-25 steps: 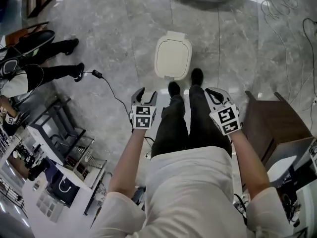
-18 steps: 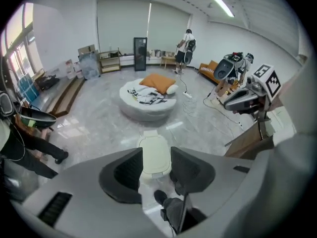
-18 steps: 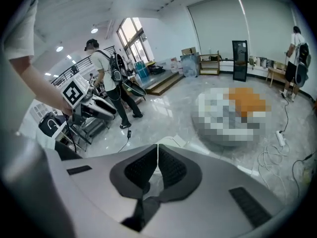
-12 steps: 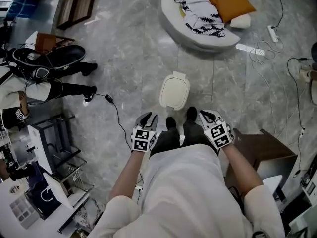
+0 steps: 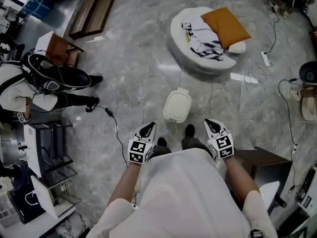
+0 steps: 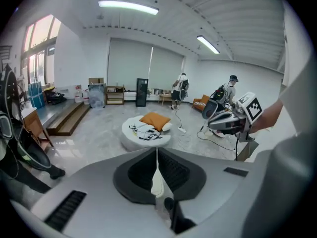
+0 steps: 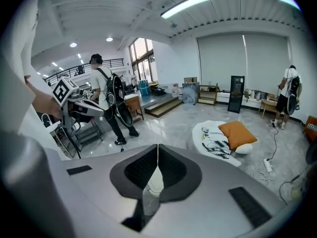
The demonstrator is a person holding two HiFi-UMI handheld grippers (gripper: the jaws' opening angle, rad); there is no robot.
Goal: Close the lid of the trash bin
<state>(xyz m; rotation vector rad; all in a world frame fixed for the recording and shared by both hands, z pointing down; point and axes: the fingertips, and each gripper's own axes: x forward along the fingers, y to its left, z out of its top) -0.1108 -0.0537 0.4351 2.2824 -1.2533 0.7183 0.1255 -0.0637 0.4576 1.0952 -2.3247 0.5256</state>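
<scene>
An orange pillow (image 5: 225, 26) and a patterned cloth (image 5: 203, 39) lay on a round white floor cushion (image 5: 175, 33). A person (image 5: 20, 90) with a backpack (image 5: 52, 76) stood off to the left.

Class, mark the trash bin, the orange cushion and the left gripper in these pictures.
trash bin (image 5: 177, 106): head view, middle of its lid.
orange cushion (image 5: 225, 28): head view, middle of its top face.
left gripper (image 5: 150, 127): head view, between its fingertips.

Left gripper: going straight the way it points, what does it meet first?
The way looks free near the left gripper. After that it probably meets the marble floor, just short of the round cushion. Depth is unclear.
</scene>
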